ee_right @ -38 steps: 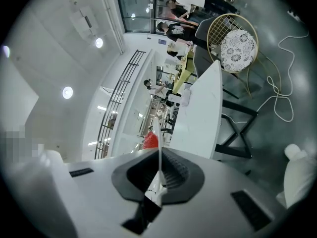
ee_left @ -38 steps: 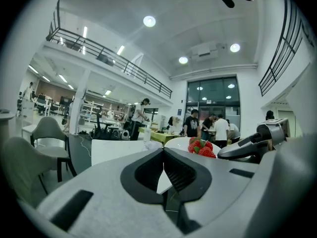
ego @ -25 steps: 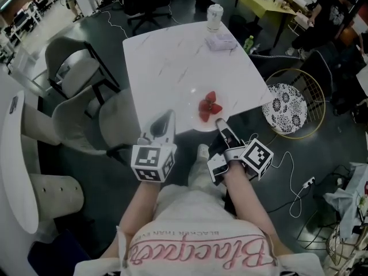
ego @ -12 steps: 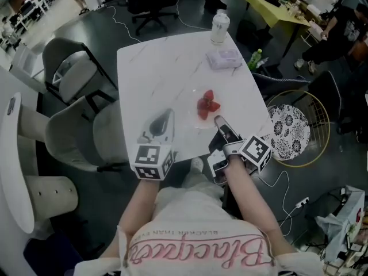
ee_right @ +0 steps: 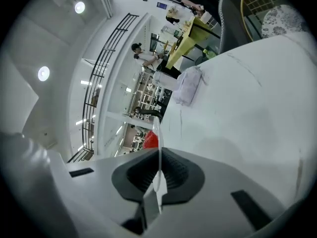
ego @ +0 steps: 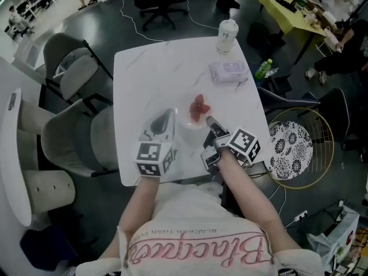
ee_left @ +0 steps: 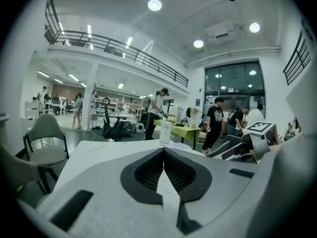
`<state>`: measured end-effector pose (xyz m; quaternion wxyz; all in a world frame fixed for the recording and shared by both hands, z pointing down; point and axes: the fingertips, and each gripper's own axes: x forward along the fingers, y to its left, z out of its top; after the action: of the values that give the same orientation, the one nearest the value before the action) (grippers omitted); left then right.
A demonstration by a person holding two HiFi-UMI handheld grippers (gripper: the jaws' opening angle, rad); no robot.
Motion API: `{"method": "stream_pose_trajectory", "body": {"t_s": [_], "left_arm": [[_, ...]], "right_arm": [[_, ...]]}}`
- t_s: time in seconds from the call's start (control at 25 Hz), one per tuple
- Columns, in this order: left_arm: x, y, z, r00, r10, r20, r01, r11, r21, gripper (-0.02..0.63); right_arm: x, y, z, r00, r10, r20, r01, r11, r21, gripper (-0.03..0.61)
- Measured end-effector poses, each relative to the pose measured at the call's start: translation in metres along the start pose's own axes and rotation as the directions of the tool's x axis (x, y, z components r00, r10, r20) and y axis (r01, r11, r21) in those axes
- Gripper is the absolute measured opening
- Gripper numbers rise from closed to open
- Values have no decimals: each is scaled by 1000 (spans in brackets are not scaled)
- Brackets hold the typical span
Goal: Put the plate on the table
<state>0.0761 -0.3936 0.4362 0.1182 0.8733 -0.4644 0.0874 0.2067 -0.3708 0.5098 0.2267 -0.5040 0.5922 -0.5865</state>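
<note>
A small clear plate carrying red strawberries is over the near right part of the white marble table. My right gripper is shut on the plate's near rim. In the right gripper view the rim runs edge-on between the closed jaws, with the strawberries just behind. I cannot tell whether the plate touches the tabletop. My left gripper hovers over the table to the left of the plate, shut and holding nothing; its jaws meet in the left gripper view.
A bottle stands at the table's far right edge, with a tissue packet in front of it. Grey chairs stand left of the table. A round gold wire side table sits to the right. People stand in the background.
The plate, held by my right gripper, has moved from the table's near edge further in over the tabletop. My left gripper has moved forward alongside it, still shut.
</note>
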Motion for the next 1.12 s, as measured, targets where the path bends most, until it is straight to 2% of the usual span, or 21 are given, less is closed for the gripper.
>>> {"method": "stream_pose_trajectory", "body": {"t_s": [0.16, 0.4, 0.72, 0.96, 1.12], "left_arm": [[19, 8, -5, 1000, 16, -26, -16, 1000, -8, 3], [37, 23, -19, 998, 40, -50, -41, 999, -19, 3], [44, 57, -30, 994, 48, -100, -53, 997, -48, 3], [50, 62, -37, 991, 39, -128, -47, 997, -57, 3], [55, 63, -41, 990, 26, -141, -35, 998, -59, 3]], "right_arm": [[30, -14, 9, 999, -20, -39, 20, 1000, 0, 11], [76, -50, 15, 992, -87, -92, 83, 995, -52, 11], [123, -72, 5, 981, -161, -111, 153, 985, -74, 11], [128, -82, 11, 962, -260, -85, 242, 953, -180, 12], [130, -90, 14, 940, -333, -72, 302, 913, -273, 34]]}}
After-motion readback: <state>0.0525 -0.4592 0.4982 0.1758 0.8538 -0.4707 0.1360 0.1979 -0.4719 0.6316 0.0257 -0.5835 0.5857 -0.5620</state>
